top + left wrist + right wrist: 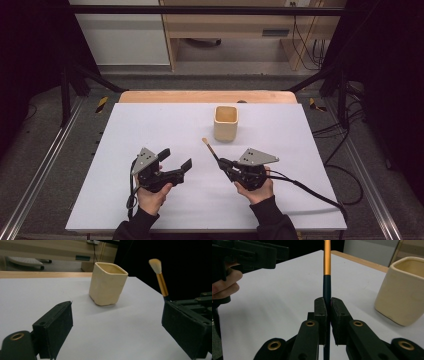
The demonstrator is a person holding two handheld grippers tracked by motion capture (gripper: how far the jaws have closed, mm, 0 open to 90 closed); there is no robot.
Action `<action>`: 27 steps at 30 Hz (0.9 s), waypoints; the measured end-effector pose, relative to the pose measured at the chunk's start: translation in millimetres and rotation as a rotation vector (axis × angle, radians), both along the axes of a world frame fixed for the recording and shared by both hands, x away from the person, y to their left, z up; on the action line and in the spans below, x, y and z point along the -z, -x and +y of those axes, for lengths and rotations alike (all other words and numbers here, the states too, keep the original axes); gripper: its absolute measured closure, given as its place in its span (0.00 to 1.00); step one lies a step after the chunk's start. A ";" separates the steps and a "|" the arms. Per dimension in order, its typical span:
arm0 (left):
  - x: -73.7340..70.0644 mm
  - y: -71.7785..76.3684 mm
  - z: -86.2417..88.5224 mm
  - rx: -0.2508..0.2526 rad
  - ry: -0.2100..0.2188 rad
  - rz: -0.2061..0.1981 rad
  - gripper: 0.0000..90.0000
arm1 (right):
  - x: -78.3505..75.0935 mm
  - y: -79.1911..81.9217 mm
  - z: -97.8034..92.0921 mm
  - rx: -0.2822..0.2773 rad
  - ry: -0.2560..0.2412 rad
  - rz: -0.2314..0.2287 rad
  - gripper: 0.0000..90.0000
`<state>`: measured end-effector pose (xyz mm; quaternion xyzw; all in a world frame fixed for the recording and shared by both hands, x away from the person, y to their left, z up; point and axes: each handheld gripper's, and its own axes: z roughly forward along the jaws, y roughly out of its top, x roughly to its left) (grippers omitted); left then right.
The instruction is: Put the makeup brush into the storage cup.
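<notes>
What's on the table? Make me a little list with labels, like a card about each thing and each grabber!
brush: a makeup brush with pale bristles, a gold band and a dark handle, bristles pointing away from the person
cup: a cream squarish cup, upright on the table, apart from the brush
right gripper: jaws shut on the brush handle
left gripper: jaws wide apart, holding nothing
table: a white top with a wooden edge at the far side
</notes>
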<state>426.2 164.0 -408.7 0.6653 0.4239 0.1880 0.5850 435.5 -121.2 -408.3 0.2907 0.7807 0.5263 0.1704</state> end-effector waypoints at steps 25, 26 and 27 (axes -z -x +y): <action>-1.1 -1.8 -37.0 0.052 0.071 -0.005 0.15 | 3.5 0.5 3.1 -0.002 -0.002 0.004 0.93; -0.4 -2.0 -38.5 0.053 0.074 -0.003 0.15 | 3.9 0.6 3.3 -0.002 -0.001 0.000 0.93; 0.5 -2.1 -40.3 0.052 0.078 -0.001 0.16 | 4.2 0.4 3.4 -0.003 0.001 0.000 0.93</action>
